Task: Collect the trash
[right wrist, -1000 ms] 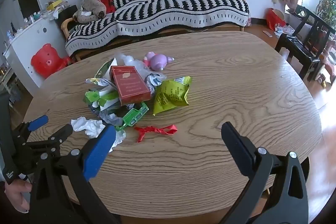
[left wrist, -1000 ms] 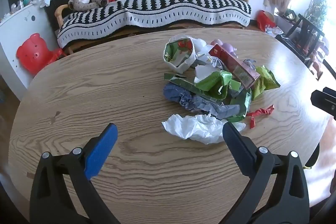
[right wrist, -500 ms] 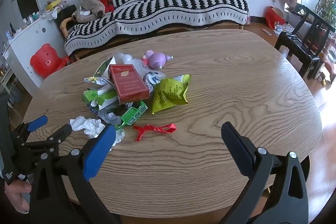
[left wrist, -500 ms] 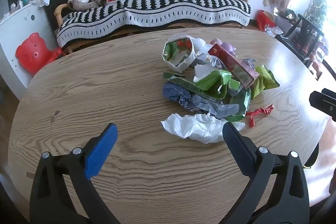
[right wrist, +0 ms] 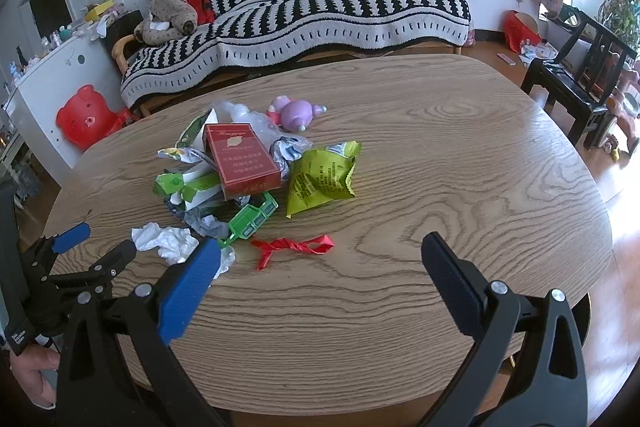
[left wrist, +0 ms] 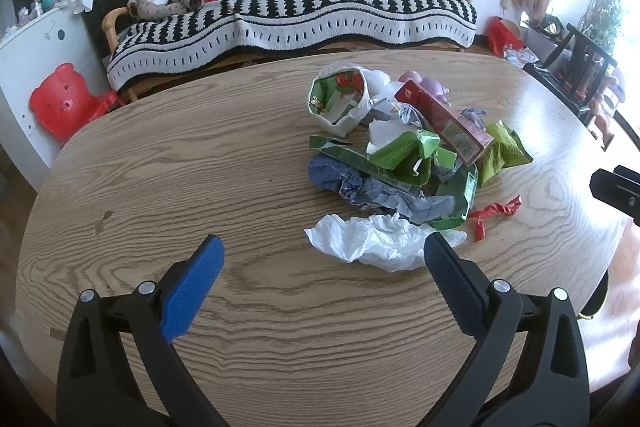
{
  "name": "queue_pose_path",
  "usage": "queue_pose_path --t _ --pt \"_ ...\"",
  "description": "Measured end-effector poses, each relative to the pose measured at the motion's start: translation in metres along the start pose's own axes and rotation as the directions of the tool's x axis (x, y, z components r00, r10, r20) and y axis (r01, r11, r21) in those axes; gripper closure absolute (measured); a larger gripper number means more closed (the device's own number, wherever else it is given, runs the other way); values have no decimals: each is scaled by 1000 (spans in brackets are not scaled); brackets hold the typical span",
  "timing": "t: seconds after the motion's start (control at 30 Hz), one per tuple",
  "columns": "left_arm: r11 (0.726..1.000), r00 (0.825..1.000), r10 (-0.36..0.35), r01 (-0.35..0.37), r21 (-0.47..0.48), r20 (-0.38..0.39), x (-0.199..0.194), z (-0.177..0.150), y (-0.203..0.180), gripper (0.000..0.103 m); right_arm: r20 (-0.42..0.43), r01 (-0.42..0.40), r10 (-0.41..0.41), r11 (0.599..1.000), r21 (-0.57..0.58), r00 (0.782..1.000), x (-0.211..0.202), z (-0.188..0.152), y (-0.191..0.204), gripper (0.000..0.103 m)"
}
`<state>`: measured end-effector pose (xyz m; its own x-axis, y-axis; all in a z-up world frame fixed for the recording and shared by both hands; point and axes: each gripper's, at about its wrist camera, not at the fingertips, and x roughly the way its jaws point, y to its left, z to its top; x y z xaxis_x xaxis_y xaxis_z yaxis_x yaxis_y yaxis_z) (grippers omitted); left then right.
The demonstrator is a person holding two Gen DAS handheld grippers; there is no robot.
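- Wood-grain oval counter (left wrist: 160,187) carries the pile of crumpled wrappers and paper trash (left wrist: 404,163) at its middle.
- My left gripper (left wrist: 320,259) hovers near the white crumpled tissue (left wrist: 372,239), fingers wide, empty.
- My right gripper (right wrist: 320,259) hovers near the red twisted ribbon (right wrist: 292,247), fingers wide, empty.

We see only a sliver of the right gripper (left wrist: 616,189), cut off at the right edge. The red box (right wrist: 240,159) hides the wrappers beneath it, and its print is too small to read.
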<state>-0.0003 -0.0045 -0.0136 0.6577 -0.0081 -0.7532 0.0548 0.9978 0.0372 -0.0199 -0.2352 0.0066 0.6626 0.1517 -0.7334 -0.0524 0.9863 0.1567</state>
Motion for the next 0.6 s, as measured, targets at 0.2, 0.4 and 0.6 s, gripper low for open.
queue_pose_path --t 0.2,0.4,0.6 --pt "1000 1000 1 -1 2 -2 -1 1 0 6 -1 0 0 1000 1 1000 0 0 0 6" --pt "1000 1000 0 0 2 -3 0 1 0 6 -2 0 0 1000 1 1000 0 0 0 6" --pt "1000 1000 -11 11 -5 -20 2 1 -2 6 -6 -1 1 1000 8 1000 2 -1 -1 6"
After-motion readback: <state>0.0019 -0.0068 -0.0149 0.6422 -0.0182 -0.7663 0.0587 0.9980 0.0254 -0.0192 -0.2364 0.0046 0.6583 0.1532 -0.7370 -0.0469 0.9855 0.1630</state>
